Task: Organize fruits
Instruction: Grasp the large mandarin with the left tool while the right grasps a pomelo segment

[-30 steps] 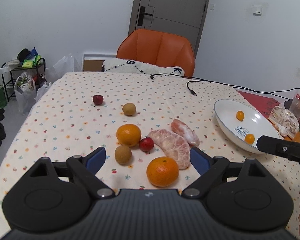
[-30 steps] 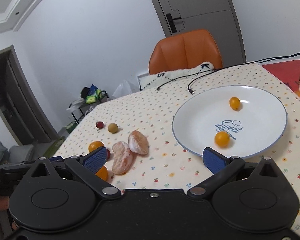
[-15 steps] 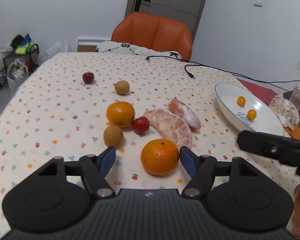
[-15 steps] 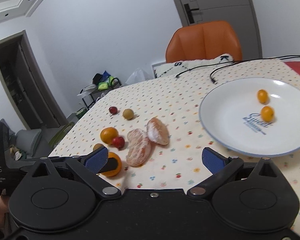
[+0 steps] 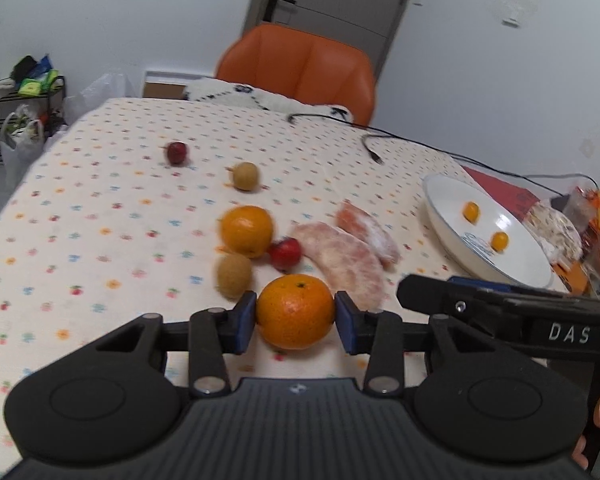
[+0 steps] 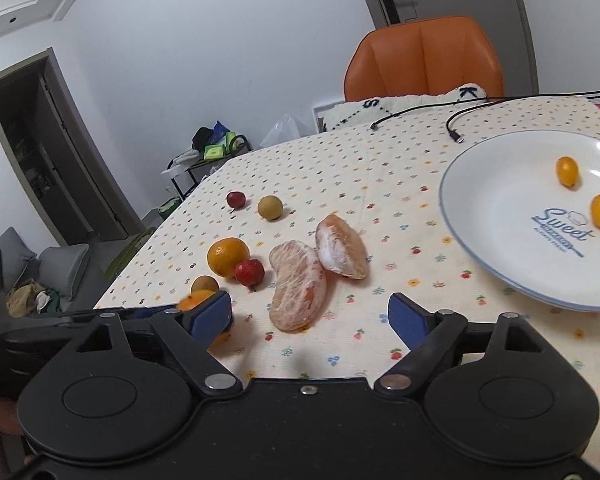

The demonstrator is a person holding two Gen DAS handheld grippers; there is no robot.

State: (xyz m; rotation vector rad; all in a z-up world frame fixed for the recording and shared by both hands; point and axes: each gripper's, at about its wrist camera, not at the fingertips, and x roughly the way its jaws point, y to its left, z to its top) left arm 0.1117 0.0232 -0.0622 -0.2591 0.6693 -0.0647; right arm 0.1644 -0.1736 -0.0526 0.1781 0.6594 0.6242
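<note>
Clamped between the blue pads of the left tool [image 5: 295, 314] sat a round orange citrus fruit [image 5: 295, 310], each pad pressed against one side of it, low over the counter [image 5: 100, 216] with its cream cloth of small printed flowers. Whether the fruit touched the cloth could not be told.

Just beyond it lay a small brown-green round fruit [image 5: 235, 274], a second orange citrus fruit [image 5: 246, 230] and a small red fruit [image 5: 285, 254], the red one touching the second orange. Two peeled pink pomelo segments [image 5: 340, 256] lay side by side to the right of them. Farther back, well apart from this cluster, were a dark red small fruit [image 5: 176, 152] and a yellow-green round fruit [image 5: 246, 176].

The right tool [image 6: 310, 316] hung with its jaws spread wide and nothing between them, low over the cloth near the nearer pomelo segment. Its left pad hid part of the held orange in the right wrist view.

A white round plate with a blue rim [image 6: 500, 216] and the word "Sweet" stood to the right, with two small oval yellow-orange fruits [image 6: 567, 171] in it, apart from each other. An orange chair [image 5: 300, 68] stood at the far side of the counter, and a black cable [image 6: 456, 132] trailed across the cloth near the plate.
</note>
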